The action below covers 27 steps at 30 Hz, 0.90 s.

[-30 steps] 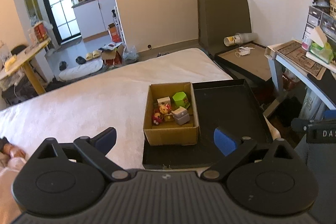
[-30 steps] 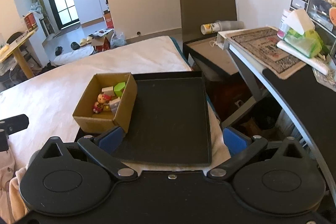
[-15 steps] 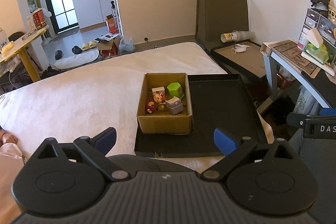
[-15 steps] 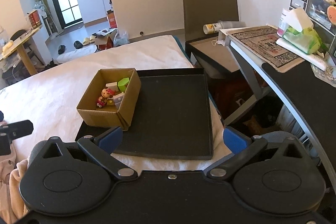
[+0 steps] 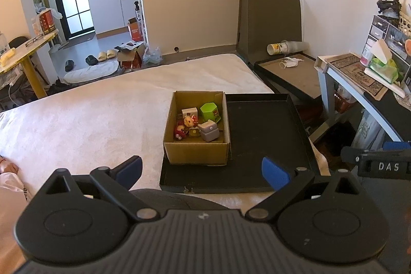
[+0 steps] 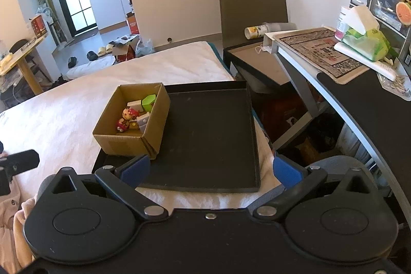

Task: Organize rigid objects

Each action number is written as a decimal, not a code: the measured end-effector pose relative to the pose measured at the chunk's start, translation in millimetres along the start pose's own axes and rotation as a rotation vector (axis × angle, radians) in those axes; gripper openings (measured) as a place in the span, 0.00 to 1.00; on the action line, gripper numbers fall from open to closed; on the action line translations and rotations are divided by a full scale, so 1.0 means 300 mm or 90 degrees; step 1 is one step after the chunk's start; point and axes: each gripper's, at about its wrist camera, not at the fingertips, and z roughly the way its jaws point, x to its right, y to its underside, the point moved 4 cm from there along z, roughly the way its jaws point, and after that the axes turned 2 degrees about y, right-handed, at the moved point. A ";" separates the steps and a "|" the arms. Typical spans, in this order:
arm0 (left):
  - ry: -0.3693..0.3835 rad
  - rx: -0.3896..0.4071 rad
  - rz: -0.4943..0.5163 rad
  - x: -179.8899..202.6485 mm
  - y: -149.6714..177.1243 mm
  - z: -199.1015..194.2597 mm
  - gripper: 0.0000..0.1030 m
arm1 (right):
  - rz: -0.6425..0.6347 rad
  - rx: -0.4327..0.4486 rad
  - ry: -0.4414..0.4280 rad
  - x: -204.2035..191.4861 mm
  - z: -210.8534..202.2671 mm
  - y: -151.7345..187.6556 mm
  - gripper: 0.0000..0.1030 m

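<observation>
One legible marking: white capitals "DAS" on the black body of the right gripper, seen at the right edge of the left wrist view, to the right of the black tray. Printed characters appear on the mat on the tabletop, and on the red box far left of the tray; both are too small to read. No other text can be made out.

Both my grippers pull back and rise from the bed. The cardboard box now sits farther ahead of my left gripper, more centred between its fingers, and the black tray lies farther ahead of my right gripper.
</observation>
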 end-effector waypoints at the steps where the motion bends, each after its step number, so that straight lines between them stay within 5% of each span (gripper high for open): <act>1: 0.000 0.001 -0.001 -0.003 -0.001 -0.001 0.96 | 0.000 -0.002 0.001 -0.002 0.001 0.002 1.00; 27: 0.004 -0.015 -0.019 -0.005 -0.001 0.013 0.96 | 0.005 0.008 -0.005 0.003 -0.007 0.007 1.00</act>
